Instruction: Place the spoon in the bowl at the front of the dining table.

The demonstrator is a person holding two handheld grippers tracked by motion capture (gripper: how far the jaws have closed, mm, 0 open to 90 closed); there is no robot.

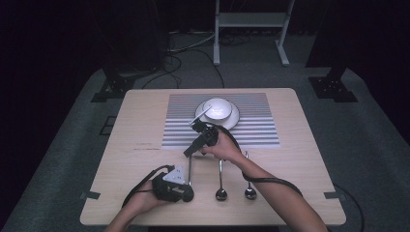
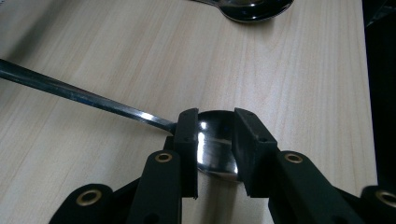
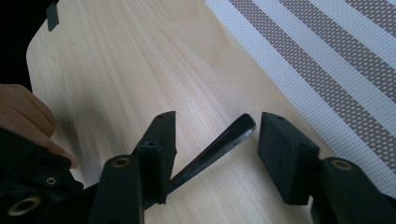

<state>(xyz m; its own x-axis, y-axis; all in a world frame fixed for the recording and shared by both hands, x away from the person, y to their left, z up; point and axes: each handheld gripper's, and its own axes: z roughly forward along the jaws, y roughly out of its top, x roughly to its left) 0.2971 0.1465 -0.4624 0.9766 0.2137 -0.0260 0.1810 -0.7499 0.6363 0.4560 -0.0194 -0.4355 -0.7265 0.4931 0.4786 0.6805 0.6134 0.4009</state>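
A: From above, where's your spoon [image 1: 189, 170]?
B: On the counter [image 1: 135, 159], between your left gripper [image 1: 186, 193] and right gripper [image 1: 189, 151].
A: Left gripper view?
B: Jaws clamp the spoon's bowl [image 2: 215, 144].
A: Right gripper view?
B: Jaws stand apart around the handle tip [image 3: 233, 133], not pressing.

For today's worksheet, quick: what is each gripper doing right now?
Left gripper: shut on the spoon, at its bowl.
Right gripper: open, jaws either side of the spoon handle, not pressing it.

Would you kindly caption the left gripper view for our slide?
Left gripper shut on a steel spoon's bowl lying on the wooden table.
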